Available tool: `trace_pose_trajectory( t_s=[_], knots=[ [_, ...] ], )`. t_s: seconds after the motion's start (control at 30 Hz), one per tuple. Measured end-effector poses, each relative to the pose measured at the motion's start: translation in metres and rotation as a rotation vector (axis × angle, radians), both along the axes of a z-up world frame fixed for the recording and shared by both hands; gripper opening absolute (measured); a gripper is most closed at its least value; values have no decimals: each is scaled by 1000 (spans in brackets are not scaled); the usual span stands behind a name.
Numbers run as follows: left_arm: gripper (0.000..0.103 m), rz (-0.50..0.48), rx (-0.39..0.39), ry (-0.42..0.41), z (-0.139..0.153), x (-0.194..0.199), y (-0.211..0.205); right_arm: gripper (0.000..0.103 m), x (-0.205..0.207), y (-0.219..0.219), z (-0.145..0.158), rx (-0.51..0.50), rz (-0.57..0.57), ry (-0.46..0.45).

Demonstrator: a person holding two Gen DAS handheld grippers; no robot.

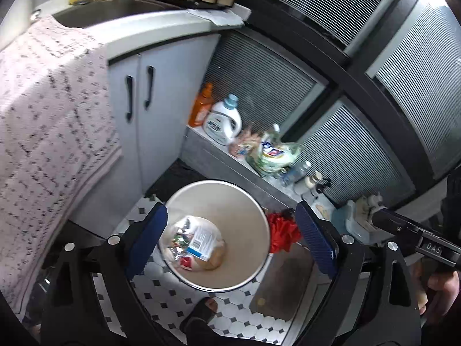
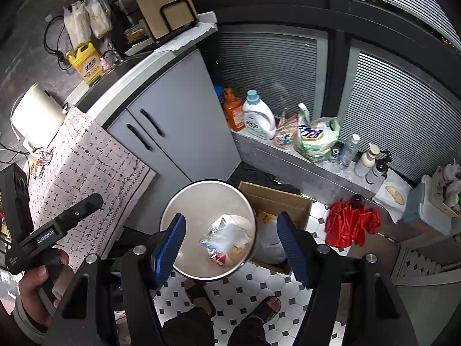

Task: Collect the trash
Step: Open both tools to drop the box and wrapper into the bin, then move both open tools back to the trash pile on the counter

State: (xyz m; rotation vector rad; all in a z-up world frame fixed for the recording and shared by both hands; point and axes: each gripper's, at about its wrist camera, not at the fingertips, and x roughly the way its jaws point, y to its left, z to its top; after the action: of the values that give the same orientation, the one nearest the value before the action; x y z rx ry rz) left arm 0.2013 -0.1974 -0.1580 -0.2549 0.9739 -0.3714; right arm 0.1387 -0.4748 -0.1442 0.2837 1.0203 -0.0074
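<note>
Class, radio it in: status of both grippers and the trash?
Left gripper open, empty. Right gripper open, empty. Trash lying in the round bin. Nothing blocking the bin mouth.

White-and-black tiled floor at 6 o'clock, grey cabinet at 10 o'clock, blind-covered windows at 2 o'clock, grey sill below.

The round metal bin hides part of the brown cardboard box; the crumpled wrappers inside (labels blurred) stay unreadable.
</note>
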Motion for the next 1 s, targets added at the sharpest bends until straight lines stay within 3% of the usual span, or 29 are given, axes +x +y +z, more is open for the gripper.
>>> trace_pose_trajectory(
  t_s=[0.5,0.73,1.0],
  knots=[
    [94,215,55,-67,40,-7,121,69,54,106,22,39,184,-56],
    [95,310,60,-102,56,-11,184,94,79,170,39,38,272,-112],
    [95,421,66,-127,67,-9,263,95,107,241,50,56,338,-135]
  ],
)
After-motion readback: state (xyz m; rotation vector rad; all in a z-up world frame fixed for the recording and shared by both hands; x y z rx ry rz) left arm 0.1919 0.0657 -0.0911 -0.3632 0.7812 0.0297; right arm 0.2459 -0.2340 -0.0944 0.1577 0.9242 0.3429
